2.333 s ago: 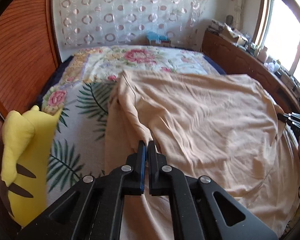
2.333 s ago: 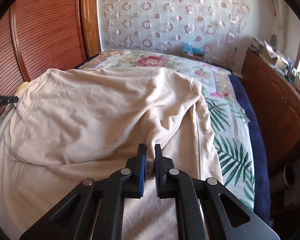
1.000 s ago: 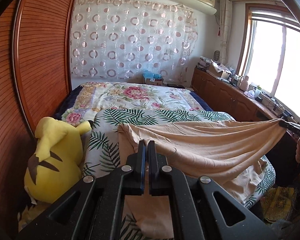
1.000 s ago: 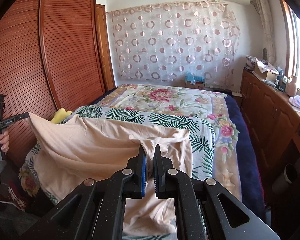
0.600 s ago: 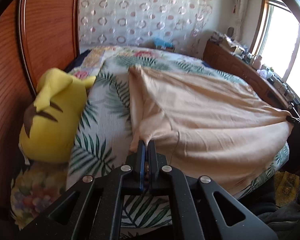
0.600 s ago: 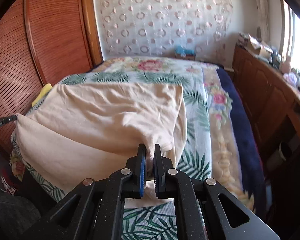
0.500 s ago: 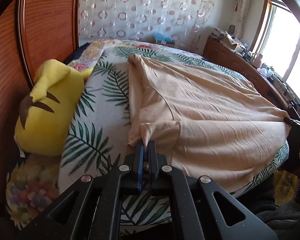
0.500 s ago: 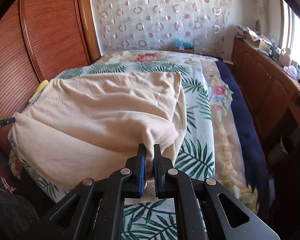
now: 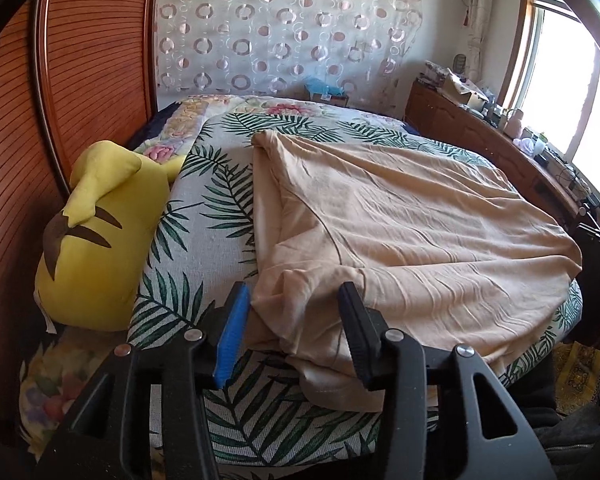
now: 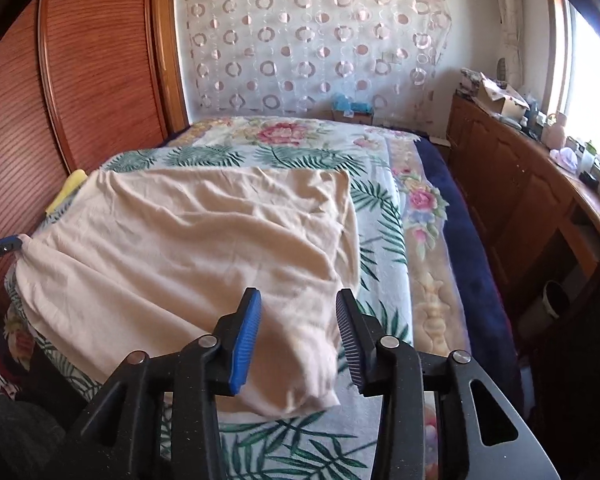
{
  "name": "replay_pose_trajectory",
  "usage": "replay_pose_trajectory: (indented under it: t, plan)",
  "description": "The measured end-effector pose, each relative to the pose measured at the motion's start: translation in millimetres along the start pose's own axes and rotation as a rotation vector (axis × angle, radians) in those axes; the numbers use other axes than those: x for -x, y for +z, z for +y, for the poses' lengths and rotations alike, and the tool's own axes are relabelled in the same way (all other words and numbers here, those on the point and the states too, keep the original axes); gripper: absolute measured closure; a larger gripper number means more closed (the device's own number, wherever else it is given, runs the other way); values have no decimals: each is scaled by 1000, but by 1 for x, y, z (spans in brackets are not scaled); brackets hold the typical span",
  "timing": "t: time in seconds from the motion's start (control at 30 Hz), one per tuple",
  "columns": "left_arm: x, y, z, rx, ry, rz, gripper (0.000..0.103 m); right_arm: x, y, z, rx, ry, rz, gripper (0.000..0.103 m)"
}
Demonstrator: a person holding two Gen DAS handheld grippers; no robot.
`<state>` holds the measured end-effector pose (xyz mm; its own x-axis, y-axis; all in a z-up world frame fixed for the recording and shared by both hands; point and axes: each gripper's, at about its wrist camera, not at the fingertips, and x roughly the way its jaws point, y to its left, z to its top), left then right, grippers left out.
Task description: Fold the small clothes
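Left wrist view shows the left hand-held gripper (image 9: 296,300) with its jaws apart, straddling the near left corner of a peach garment (image 9: 412,232) without gripping it. That garment lies spread on the bed (image 9: 220,208), over a palm-leaf cover, its far part folded toward the near edge so a doubled layer sits on top. Right wrist view shows the right hand-held gripper (image 10: 298,312) likewise spread wide, the near right corner of the garment (image 10: 204,240) lying loose between its fingers and bunched into a soft roll at the bed's near edge.

By its look, the cloth is thin, light and limp: it wrinkles easily, drapes over the mattress edge and will not hold a crease by itself. It should slide readily on the cover, so a pull at one corner alone would likely skew the fold. Good holds would be the two corners of one edge, pinched through both layers and kept level.

Only the left view reveals the yellow plush toy (image 9: 96,236) beside the bed's left side and the garment's folded seam line running diagonally. Only the right view shows the bed's dark blue border (image 10: 464,240), a wooden cabinet (image 10: 512,200) along the right wall, and the left gripper's blue tip at the garment's left corner.
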<state>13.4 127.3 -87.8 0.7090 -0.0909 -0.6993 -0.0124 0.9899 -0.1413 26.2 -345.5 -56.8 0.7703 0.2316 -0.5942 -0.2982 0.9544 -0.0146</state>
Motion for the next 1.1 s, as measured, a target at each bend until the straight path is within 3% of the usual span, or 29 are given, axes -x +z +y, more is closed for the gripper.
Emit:
replay_pose_trajectory:
  t: [0.17,0.3,0.33,0.73,1.1]
  plan:
    - [-8,-2,-1,-3,-2,27,55,-17,-4,22,29,43,-3,53]
    - [-13,-6,0,8,-17,42,30,-32,-10,41,56,77,14,52]
    - [-15,-8,1,13,-22,49,28,-37,-11,45,60,82,19,52]
    - [-24,-17,1,23,-3,72,28,-92,-28,66,101,72,118,49]
    - [-24,-23,-2,36,-17,67,28,-89,-40,69,104,56,51,40]
